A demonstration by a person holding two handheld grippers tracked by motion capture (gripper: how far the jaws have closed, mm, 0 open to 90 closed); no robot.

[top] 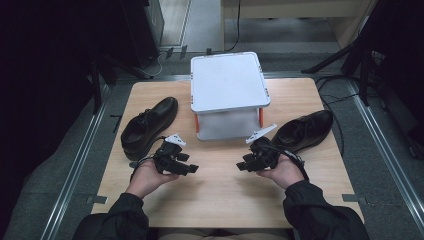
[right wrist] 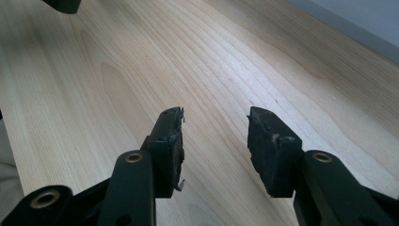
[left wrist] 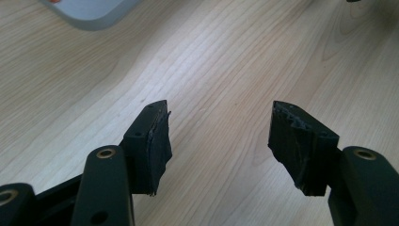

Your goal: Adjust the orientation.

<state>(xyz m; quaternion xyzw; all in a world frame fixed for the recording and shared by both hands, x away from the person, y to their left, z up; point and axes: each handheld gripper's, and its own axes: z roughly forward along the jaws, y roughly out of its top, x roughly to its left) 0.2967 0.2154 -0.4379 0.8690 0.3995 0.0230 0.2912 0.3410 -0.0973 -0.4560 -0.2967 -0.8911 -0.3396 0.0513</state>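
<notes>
Two black leather shoes lie on the wooden table (top: 220,190): one shoe (top: 148,125) at the left, the other shoe (top: 305,130) at the right. Between them stands a white two-tier rack (top: 229,82) with orange posts. My left gripper (top: 192,169) is held low over the table, just in front of the left shoe, jaws pointing toward the middle. In its own view the left gripper (left wrist: 219,136) is open over bare wood. My right gripper (top: 241,165) faces it from beside the right shoe, and the right gripper (right wrist: 215,141) is open too, nothing between its pads.
The rack's base corner (left wrist: 89,12) shows at the top left of the left gripper view, and its edge (right wrist: 357,23) at the top right of the right gripper view. Dark stands and cables surround the table on the floor. Bare wood lies between the two grippers.
</notes>
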